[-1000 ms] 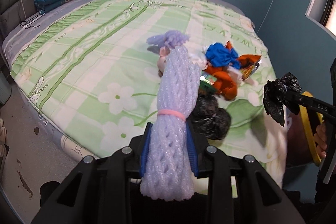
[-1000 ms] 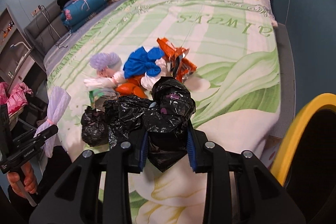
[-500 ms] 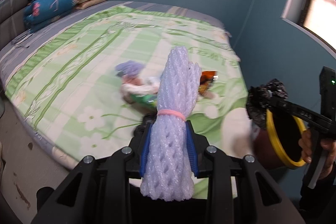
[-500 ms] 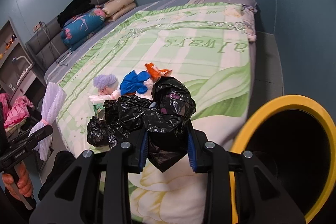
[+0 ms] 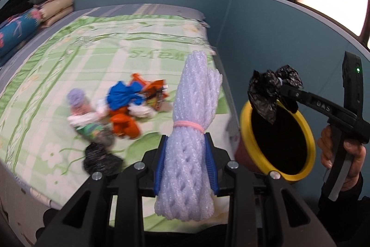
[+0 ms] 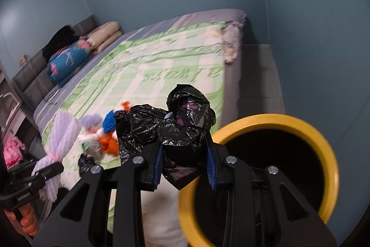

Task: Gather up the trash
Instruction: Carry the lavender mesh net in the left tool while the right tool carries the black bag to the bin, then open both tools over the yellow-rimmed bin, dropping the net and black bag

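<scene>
Two loads carried at once: foam netting (image 5: 189,131) clamped in left gripper (image 5: 186,161) fingers, frame centre; black bag (image 6: 178,129) clamped in right gripper (image 6: 185,166), beside yellow-rimmed bin (image 6: 272,122), seemingly ready for dropping in.

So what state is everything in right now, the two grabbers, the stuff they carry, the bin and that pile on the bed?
left gripper: shut on foam net bundle
foam net bundle: upright, tied with a pink band
right gripper: shut on black plastic bag
black plastic bag: crumpled, held by the bin rim
yellow-rimmed bin: open, dark inside
trash pile: loose on the bed
</scene>
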A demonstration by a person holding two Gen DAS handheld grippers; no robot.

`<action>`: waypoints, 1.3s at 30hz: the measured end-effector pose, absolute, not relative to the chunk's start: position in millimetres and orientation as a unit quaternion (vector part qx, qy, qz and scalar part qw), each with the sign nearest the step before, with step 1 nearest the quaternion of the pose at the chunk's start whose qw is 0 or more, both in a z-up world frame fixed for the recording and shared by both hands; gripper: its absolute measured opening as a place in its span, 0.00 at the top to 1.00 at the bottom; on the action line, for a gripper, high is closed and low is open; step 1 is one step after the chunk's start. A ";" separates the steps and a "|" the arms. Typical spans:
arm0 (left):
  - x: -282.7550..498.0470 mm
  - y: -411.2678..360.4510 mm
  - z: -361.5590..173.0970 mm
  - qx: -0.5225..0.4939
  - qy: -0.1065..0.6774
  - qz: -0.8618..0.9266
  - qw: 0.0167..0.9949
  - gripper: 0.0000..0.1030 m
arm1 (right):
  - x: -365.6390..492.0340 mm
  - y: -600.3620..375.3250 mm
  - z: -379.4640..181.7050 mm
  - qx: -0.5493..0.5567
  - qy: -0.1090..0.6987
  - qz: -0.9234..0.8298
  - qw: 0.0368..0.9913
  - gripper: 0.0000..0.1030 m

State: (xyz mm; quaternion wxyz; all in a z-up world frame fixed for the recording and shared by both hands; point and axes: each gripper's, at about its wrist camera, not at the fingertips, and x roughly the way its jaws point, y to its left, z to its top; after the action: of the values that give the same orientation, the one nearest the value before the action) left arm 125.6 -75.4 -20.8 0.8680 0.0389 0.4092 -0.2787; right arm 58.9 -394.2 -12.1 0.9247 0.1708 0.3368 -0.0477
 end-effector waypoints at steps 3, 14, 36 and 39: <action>123.9 -103.0 -17.9 0.046 0.410 -0.298 0.861 0.72 | 50.5 -412.5 -11.2 0.180 0.327 -0.074 0.925 0.71; 114.4 -175.1 -20.3 0.073 0.426 -0.360 0.827 0.72 | 26.2 -467.5 -5.5 0.180 0.293 -0.176 0.922 0.71; 103.1 -250.0 -73.0 0.106 0.489 -0.396 0.770 0.71 | 40.3 -494.8 -46.1 0.219 0.340 -0.191 0.894 0.69; 103.6 -253.3 -76.7 0.101 0.495 -0.399 0.765 0.71 | 42.3 -497.6 -47.1 0.222 0.342 -0.191 0.893 0.68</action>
State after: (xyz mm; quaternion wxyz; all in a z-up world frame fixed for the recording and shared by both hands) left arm 103.6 -253.3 -76.7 0.7651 0.1008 0.4951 -0.3993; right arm 42.3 -497.6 -47.1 0.8927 0.2224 0.3421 -0.1910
